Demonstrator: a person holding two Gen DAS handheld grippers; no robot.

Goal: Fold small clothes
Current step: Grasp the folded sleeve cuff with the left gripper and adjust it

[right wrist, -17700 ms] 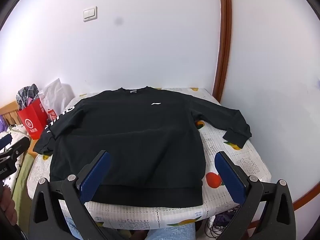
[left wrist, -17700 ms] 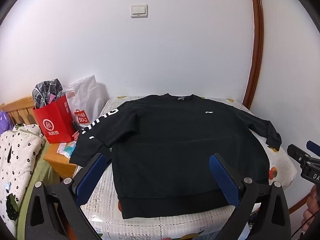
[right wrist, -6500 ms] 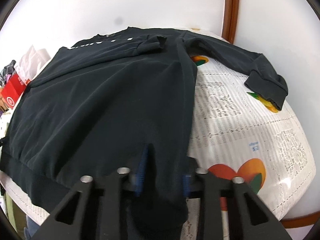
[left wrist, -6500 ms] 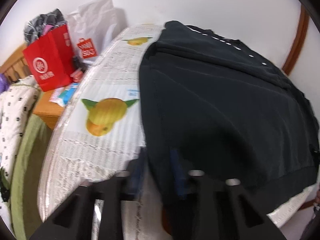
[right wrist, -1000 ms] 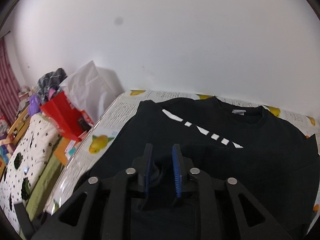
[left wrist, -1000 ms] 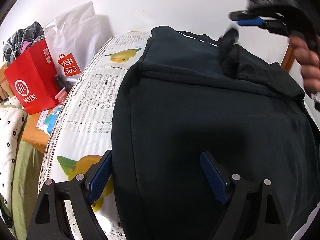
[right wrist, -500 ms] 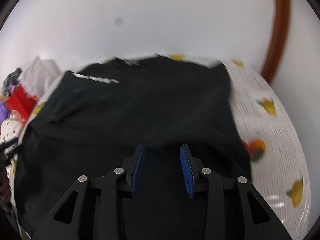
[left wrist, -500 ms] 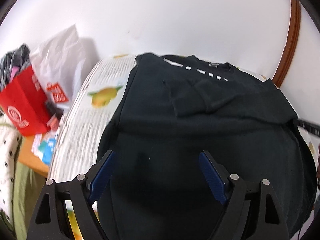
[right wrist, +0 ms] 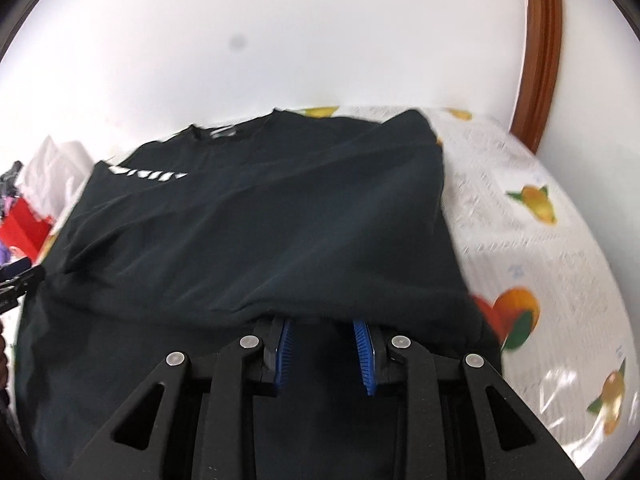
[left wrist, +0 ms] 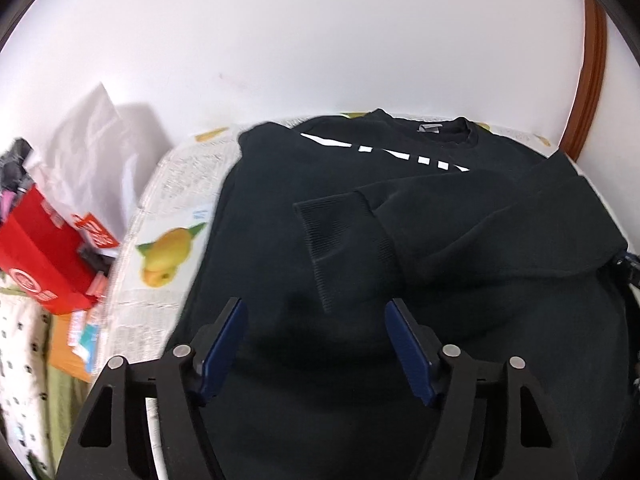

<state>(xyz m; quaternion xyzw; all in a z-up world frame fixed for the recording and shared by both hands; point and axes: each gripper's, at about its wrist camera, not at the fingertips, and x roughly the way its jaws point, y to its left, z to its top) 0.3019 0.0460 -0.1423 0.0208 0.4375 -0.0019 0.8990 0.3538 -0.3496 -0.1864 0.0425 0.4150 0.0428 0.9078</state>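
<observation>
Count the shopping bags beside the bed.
2: a red bag on the left, and a white bag behind it against the wall. Others may be hidden.

Premises: a domestic bedroom. A bed stands against a plain white wall, covered with a white lace-patterned sheet printed with fruit. A black sweatshirt lies on it. Beside the bed are a red shopping bag, a white carrier bag and a spotted quilt. Brown wooden door trim runs up the wall.

Fruit-print bed cover — black sweatshirt on it
</observation>
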